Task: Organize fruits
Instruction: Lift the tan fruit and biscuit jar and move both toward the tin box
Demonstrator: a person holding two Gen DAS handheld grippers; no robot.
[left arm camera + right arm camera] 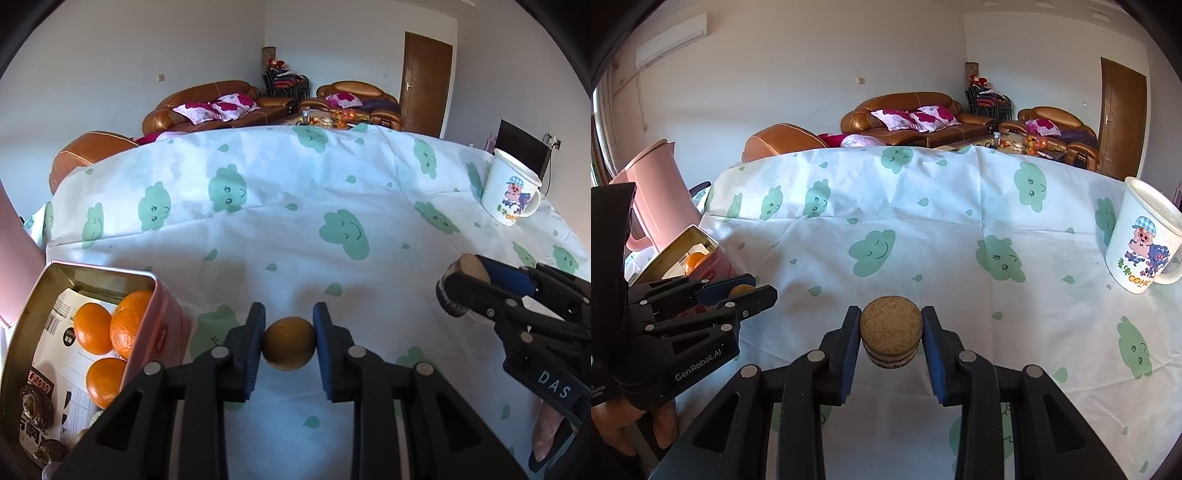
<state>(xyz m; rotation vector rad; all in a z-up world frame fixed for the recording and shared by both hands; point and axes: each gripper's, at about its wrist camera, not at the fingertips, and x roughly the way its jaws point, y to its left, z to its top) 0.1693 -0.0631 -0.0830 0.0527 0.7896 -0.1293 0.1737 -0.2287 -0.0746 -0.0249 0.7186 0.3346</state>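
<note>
Left wrist view looks across a table draped in a white tablecloth [295, 206] printed with green cloud faces, with brown leather sofas [207, 107] and a wooden door [424, 81] in the room behind it. At the table's near left corner sits an open pink tin [162, 317] holding three oranges [92, 326], printed packets and some brown wrapped snacks. Beside the tin in the right wrist view stands a pink kettle [661, 192]. Near the table's right edge stands a white mug [511, 192] with a cartoon pig on it, upright, handle to the right. The left gripper [289, 343] is clamped on a small dull-orange fruit [289, 343], its blue pads pressing both sides, just to the right of the tin and close above the cloth; whether the fruit touches the cloth I cannot tell. The right gripper [891, 338] is clamped on a round sandwich biscuit [891, 332], tan on top with a dark filling band, held over the cloth at the middle of the table, well apart from the mug. Each gripper shows in the other's view, and a person's fingers [665, 424] wrap the left handle.
</note>
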